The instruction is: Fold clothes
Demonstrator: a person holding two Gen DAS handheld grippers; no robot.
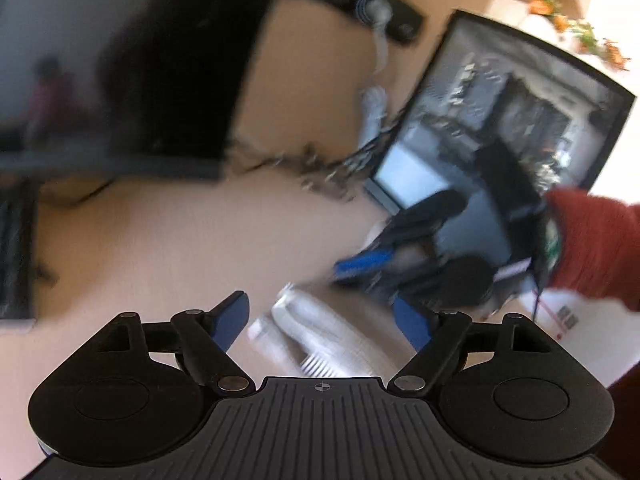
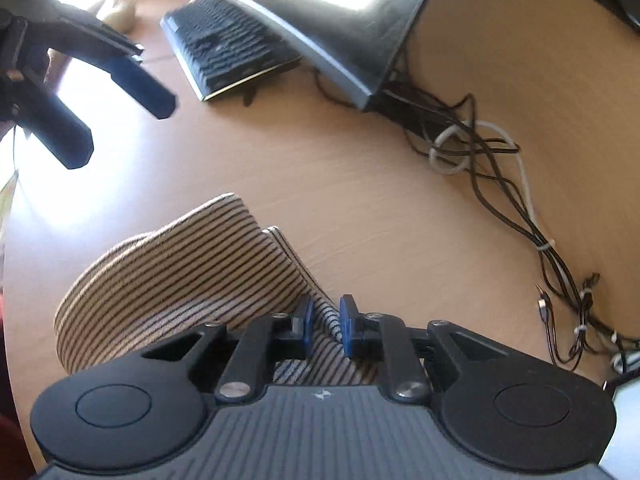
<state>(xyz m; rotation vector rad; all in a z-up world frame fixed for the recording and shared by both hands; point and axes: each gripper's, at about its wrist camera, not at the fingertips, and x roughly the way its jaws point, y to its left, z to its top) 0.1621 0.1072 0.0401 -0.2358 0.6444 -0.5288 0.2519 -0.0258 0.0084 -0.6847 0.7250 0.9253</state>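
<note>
A beige garment with thin dark stripes (image 2: 176, 276) lies folded on the wooden desk (image 2: 380, 208). My right gripper (image 2: 325, 320) sits low over its near right part, jaws narrowly apart with striped cloth between the blue pads. My left gripper (image 1: 324, 320) is open wide and empty, above the blurred striped garment (image 1: 316, 332). The left gripper also shows in the right wrist view (image 2: 124, 120), raised at the upper left. The right gripper shows blurred in the left wrist view (image 1: 372, 264), held by a hand in a red sleeve (image 1: 592, 248).
A black keyboard (image 2: 228, 44) and a monitor (image 2: 352, 28) stand at the back of the desk. A tangle of black and white cables (image 2: 480, 152) runs down the right side. In the left wrist view, a second monitor (image 1: 508, 120) stands to the right.
</note>
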